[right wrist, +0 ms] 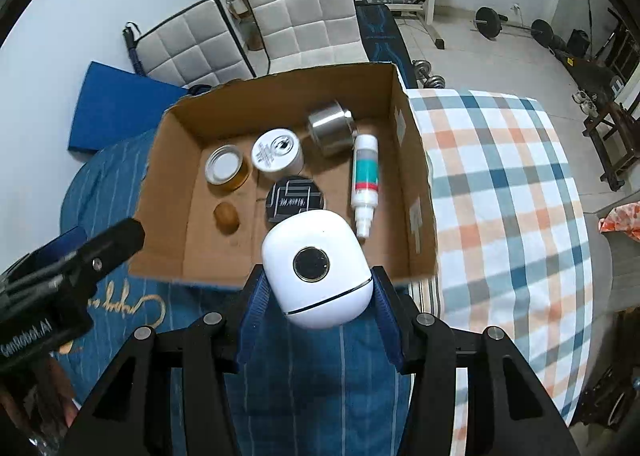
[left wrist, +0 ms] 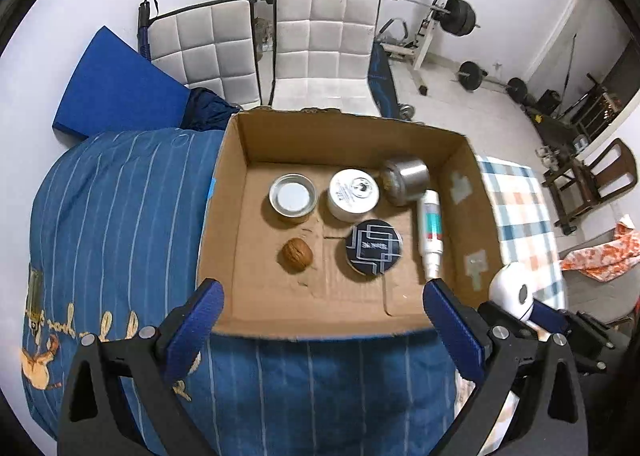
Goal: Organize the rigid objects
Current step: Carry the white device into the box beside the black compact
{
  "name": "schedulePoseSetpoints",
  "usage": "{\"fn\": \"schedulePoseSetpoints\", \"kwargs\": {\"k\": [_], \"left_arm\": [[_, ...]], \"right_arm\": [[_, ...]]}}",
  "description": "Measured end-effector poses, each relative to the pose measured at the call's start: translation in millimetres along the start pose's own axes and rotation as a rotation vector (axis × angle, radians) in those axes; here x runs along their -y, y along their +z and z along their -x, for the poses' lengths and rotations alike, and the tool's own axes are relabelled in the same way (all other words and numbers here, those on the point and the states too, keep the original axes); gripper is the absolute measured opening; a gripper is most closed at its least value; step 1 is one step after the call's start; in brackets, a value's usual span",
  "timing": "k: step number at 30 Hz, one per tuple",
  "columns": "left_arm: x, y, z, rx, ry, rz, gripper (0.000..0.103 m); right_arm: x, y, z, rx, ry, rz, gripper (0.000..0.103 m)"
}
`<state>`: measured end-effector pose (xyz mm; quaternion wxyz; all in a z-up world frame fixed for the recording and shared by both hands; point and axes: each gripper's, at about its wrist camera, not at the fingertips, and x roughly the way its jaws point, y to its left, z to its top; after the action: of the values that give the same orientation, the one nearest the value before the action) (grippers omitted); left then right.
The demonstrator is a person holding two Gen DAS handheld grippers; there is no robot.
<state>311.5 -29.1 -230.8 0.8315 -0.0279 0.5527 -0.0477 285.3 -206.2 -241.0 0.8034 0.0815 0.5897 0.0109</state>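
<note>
White and rounded, the case [right wrist: 318, 268] sits clamped between the right gripper's [right wrist: 318, 296] blue pads, held above the near edge of the cardboard box [left wrist: 460, 192]. Inside lie a walnut [left wrist: 297, 254], two tins [left wrist: 293, 195], a dark round lid [left wrist: 374, 246], a metal cup [left wrist: 405, 179] and a spray bottle [left wrist: 430, 232]. The left gripper [left wrist: 323, 320] hovers near the box, jaws wide apart and empty.
</note>
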Motion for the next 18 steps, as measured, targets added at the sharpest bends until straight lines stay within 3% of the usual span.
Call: {"fn": "schedulePoseSetpoints", "kwargs": {"k": [5, 7, 18], "left_arm": [[-3.8, 12.8, -35.3, -0.036, 0.009, -0.014, 0.102], [-6.2, 16.0, -55.9, -0.086, -0.006, -0.018, 0.102], [-15.6, 14.9, -137.2, -0.278, -0.017, -0.002, 0.102]], "right_arm": [[-1.2, 20.4, -35.0, -0.049, -0.029, -0.006, 0.053], [-1.3, 23.5, -51.5, -0.079, -0.041, -0.003, 0.053], [2.7, 32.9, -150.6, -0.323, -0.058, -0.025, 0.053]]}}
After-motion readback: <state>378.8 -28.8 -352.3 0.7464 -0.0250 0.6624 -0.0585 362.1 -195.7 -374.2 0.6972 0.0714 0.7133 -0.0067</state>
